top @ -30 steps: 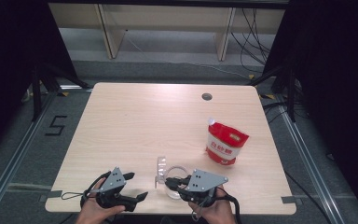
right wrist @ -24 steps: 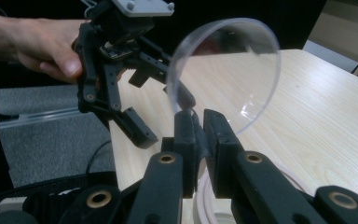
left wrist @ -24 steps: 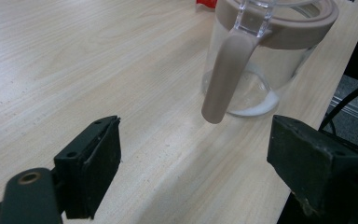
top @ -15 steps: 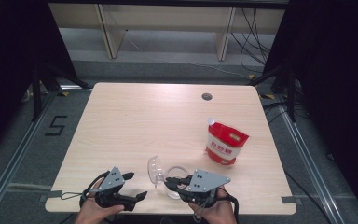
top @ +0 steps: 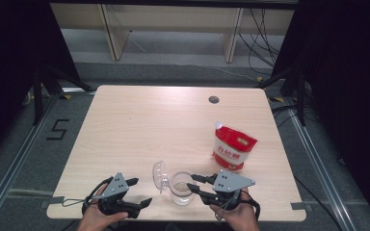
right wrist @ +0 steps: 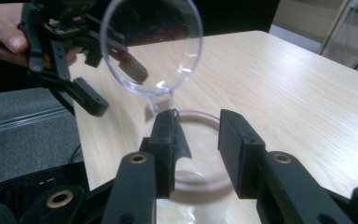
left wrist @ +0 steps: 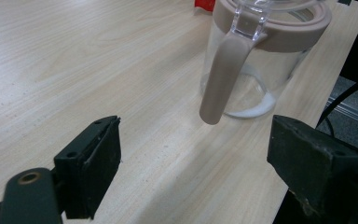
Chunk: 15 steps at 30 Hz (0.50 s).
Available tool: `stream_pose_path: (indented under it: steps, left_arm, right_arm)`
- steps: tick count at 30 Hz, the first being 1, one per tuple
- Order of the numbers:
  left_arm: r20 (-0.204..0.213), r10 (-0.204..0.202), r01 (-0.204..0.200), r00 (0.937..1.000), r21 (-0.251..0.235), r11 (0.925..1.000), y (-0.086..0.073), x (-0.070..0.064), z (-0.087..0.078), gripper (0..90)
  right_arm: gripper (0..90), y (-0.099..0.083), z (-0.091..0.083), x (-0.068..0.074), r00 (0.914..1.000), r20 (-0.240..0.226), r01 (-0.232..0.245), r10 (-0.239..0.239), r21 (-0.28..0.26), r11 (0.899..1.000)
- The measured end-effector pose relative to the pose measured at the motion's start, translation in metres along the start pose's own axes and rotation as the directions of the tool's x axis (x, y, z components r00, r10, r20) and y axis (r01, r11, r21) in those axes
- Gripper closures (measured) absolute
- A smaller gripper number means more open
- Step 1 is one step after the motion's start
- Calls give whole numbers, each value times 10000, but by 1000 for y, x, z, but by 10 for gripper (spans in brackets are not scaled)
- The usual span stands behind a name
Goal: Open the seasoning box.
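Jar: our clear glass jar (top: 180,188) stands near the table's (top: 139,125) front edge, a little white powder on its bottom, a beige ring round the mouth and a beige handle (left wrist: 218,79) hanging down its side.
Lid: the clear hinged lid (top: 159,176) stands flipped up on the jar's left rim.
Pouch: a red and white pouch (top: 233,149) stands behind and to the right of the jar, apart from it.
Left gripper: our left gripper (top: 136,192) rests left of the jar, jaws spread wide, grasping nothing, the handle ahead between them.
Right gripper: our right gripper (top: 193,183) comes in from the jar's right, fingertips at its rim; the jaws stand apart with a narrow gap, and we cannot tell whether one touches the ring.
Hands: both hands sit low at the front edge, forearms barely in.
Risk: we judge a sideways nudge from the right jaws could slide or tip the light jar off the nearby edge.
Second risk: a knock on the upright lid might snap it shut.
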<state>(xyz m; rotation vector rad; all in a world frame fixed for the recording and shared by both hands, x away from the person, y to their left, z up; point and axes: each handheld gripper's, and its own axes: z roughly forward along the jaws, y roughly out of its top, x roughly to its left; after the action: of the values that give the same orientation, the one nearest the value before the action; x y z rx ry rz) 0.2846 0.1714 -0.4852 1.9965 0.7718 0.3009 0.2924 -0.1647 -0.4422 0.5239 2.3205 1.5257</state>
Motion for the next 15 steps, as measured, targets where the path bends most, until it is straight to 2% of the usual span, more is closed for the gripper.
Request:
stream_pose_path:
  steps: [7,8,10,12,13,14,15]
  left_arm:
    - [-46,-61,61,10000,32,10000,0,0,-1,170]
    - [-63,19,-19,10000,45,10000,1,1,-1,170]
    - [-96,-45,45,9999,10,10000,1,0,-1,170]
    - [-82,-30,30,10000,-4,10000,2,0,-2,170]
    - [-58,166,-166,9998,14,9999,2,1,-2,170]
    - [-57,185,-185,9998,12,9998,2,2,-2,170]
    - [-90,219,-219,9997,26,9998,2,2,-2,170]
  right_arm:
    - [643,-11,-16,-13,9990,445,-26,23,66,10000]
    - [630,-13,-20,-17,9982,552,-252,246,116,9996]
    - [629,-14,-22,-19,9976,609,-332,325,101,9994]
    - [616,-16,-26,-23,9968,770,-230,227,26,9997]
    - [610,-17,-27,-24,9962,793,-364,358,64,9993]
    - [605,-18,-28,-25,9949,886,-477,474,6,9989]
    - [595,-20,-29,-28,9956,887,-319,312,63,9995]
